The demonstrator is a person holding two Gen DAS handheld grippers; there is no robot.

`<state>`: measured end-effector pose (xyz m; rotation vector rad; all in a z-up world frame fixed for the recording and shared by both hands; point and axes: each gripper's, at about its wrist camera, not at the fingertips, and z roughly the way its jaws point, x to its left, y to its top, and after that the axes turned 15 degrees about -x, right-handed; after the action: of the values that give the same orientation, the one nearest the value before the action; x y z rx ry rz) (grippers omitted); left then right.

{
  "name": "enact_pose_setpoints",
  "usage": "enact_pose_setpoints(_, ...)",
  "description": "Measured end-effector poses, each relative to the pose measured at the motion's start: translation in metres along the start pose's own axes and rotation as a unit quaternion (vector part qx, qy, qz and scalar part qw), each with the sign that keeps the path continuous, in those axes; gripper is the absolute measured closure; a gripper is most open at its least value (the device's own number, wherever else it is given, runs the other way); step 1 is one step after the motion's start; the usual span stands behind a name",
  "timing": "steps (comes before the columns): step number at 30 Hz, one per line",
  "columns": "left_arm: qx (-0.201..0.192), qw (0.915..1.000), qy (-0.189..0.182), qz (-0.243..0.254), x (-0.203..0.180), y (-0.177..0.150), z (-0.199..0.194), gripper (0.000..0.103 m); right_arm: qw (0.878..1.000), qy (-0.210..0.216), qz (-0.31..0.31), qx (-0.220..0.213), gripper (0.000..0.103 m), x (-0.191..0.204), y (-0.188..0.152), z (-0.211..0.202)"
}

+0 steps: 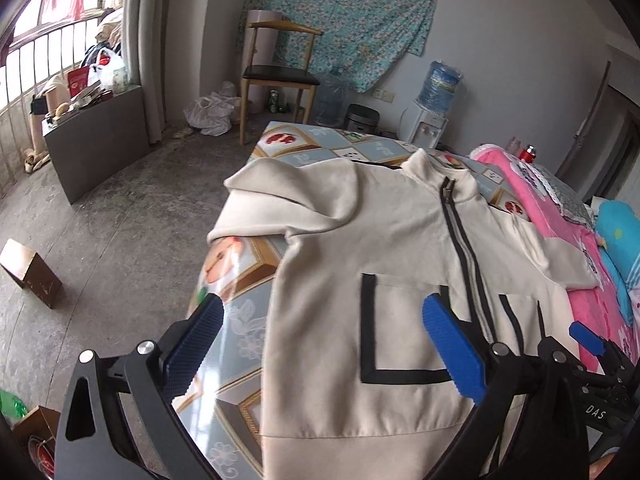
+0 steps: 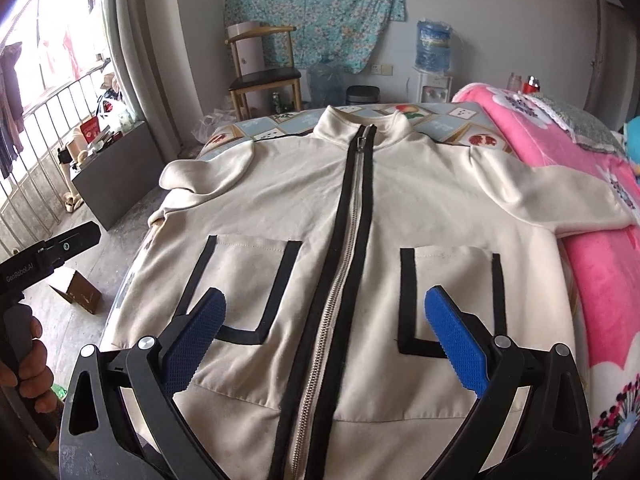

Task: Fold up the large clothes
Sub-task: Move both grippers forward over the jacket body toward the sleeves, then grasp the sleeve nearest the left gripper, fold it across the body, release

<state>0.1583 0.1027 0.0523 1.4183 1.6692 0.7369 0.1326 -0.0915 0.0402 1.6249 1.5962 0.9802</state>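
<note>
Left gripper and right gripper spread wide, holding nothing, above cream jacket. Only the right view shows both pockets, plus a hand at lower left.

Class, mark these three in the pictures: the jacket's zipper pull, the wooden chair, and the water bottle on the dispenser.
zipper pull [image 2: 361, 145], right wrist view, on the metal tab below the collar.
wooden chair [image 1: 279, 74], left wrist view, on its dark seat.
water bottle [image 2: 433, 49], right wrist view, on its blue body.

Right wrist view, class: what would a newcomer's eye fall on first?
A cream zip-up jacket lies face up across the table, its black-edged zipper running down the middle between two black-trimmed pockets. The open right gripper hovers over its hem, and a bright pink blanket lies to the right.
</note>
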Motion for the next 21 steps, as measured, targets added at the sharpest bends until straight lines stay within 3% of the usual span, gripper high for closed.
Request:
enact_pose_setpoints(8, 0.0, 0.9966, 0.079, -0.021, 0.065, 0.001, -0.003, 0.005, 1.0, 0.017, -0.013, 0.018, 0.007, 0.021, -0.002, 0.013)
enact_pose_setpoints(12, 0.016, 0.9903, 0.115, -0.076, 0.112, 0.002, 0.004, 0.005, 0.999, 0.019, -0.022, 0.025, 0.007, 0.028, -0.006, 0.017)
enact_pose_setpoints(17, 0.046, 0.9815, 0.128, -0.135, 0.168, 0.001, 0.024, 0.005, 0.999, 0.018, -0.031, 0.04, 0.007, 0.033, -0.01, 0.029)
enact_pose_setpoints(21, 0.067, 0.9728, 0.109, -0.193, 0.198, -0.001, 0.053, 0.005, 0.998, 0.015, -0.04, 0.049, 0.007, 0.038, -0.012, 0.035)
